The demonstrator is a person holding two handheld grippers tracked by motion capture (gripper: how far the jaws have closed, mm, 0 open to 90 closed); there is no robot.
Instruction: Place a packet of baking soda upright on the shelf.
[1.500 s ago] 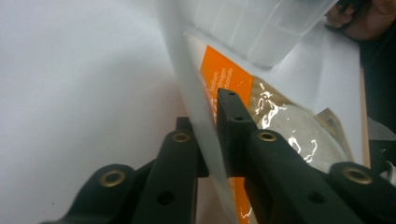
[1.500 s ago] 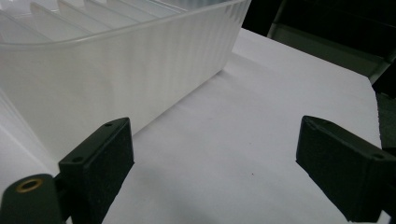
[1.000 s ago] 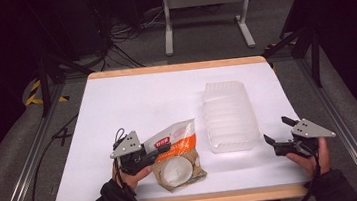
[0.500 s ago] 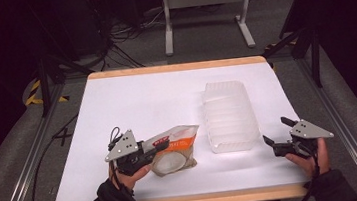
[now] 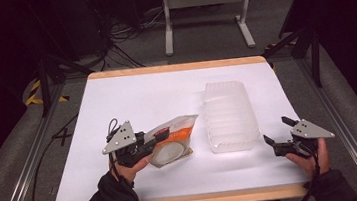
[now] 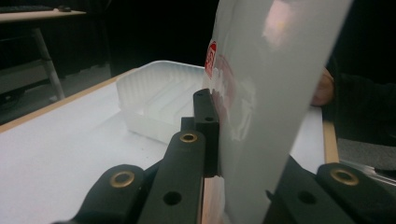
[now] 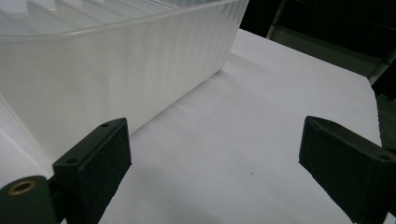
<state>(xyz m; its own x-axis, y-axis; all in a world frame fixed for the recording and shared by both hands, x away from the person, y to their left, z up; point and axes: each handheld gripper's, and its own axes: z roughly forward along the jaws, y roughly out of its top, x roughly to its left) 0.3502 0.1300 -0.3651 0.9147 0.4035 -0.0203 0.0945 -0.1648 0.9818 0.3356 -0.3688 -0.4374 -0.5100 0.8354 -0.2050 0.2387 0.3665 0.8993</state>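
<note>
Where the person's left forearm comes in from the bottom edge in a dark sleeve, the left hand (image 5: 125,167) holds the left gripper (image 5: 146,140) low over the near left part of the table (image 5: 131,98), its jaws pointing right toward the middle. Those jaws are clamped on the left edge of a clear plastic bag (image 5: 173,141) with a red and orange label and a round whitish thing inside. The bag looks tilted up off the white surface at its held end, though from the high view I cannot tell how much of it rests on the table. In the left gripper view the bag (image 6: 261,107) stands as a tall pale sheet pinched between the black jaws, with a red mark near its top.

Just to the right of the bag, apart from it, a translucent ribbed plastic container (image 5: 230,115) sits on the table, its long side running away from the person. The left gripper view shows the container (image 6: 159,100) beyond the jaws.

At the near right corner the right hand (image 5: 311,159) holds the right gripper (image 5: 276,129) close above the table, jaws aimed left at the container's near right corner. Its jaws are spread wide with nothing between them, near the container but not touching it. In the right gripper view the container (image 7: 116,70) wall rises just ahead of the jaws.
</note>
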